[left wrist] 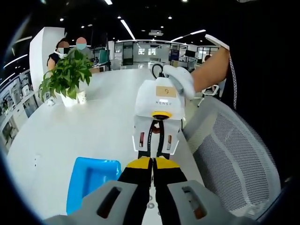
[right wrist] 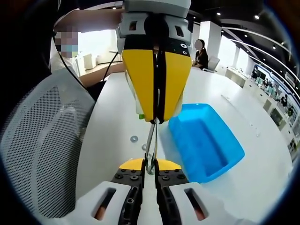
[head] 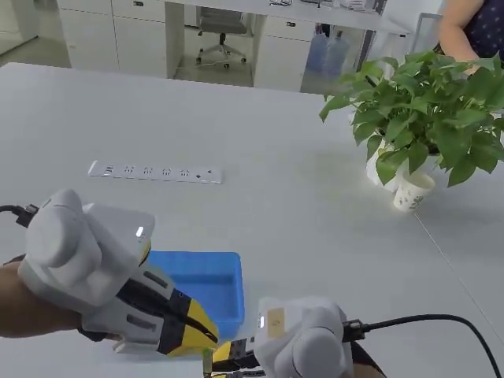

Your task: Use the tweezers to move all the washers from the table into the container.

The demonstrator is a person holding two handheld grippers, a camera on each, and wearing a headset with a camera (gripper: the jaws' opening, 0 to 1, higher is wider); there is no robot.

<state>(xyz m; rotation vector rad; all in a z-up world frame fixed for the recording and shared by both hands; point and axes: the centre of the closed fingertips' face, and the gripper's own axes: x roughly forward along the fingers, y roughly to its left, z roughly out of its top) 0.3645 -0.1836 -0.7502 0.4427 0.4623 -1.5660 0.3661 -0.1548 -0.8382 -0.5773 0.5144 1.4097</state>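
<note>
Thin metal tweezers [right wrist: 151,143] span between the two grippers, which face each other tip to tip. My right gripper [right wrist: 150,168] is shut on their near end. My left gripper [right wrist: 157,117], with yellow jaws, is shut on their far end. In the head view the left gripper [head: 201,340] comes in from the left and the right gripper [head: 219,361] from the bottom middle, meeting just in front of the blue container [head: 220,272]. Two small washers [right wrist: 134,138] lie on the white table beside the container [right wrist: 220,154]. The left gripper view shows its jaws [left wrist: 153,164] together, facing the right gripper [left wrist: 159,136].
A white power strip [head: 153,172] lies further back on the table [head: 283,205]. A potted plant [head: 425,110] and a paper cup [head: 413,191] stand at the right. A grey mesh chair [left wrist: 229,150] is at the table's near edge. People stand beyond the plant.
</note>
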